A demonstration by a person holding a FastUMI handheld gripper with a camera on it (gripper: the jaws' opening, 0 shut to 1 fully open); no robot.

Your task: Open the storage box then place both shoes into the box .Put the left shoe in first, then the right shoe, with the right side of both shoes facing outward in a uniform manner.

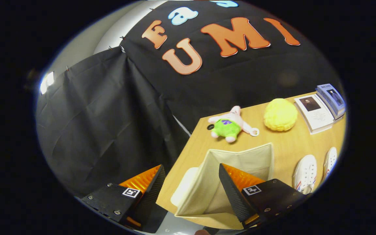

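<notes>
The jaws [191, 186] are wide open and hold nothing. They hang above the near corner of the tabletop [282, 147], with one finger out over the edge in front of the black cloth and the other finger over the box [237, 160]. The box is soft cloth, cream colored, with thin floppy walls. Its top looks open already, and you can see down into the bare inside. A pale flap [183, 186] hangs down on the side of the box by the tabletop's edge; it may be the lid, but I cannot tell for sure. The box sits at the near edge, I think so it is easy to reach. The two shoes [305, 173] lie side by side just past the box along the near edge, close enough for a short trip. They are white with round toes and a bit of red and blue at the sole. I cannot tell which is the left shoe. Nothing is in the box yet. Farther back sit a pink star-shaped plush toy [230, 124] in green shorts and a fuzzy yellow ball [280, 114]. Some flat books [318, 111] rest by the far corner. They seem to be out of the way.
</notes>
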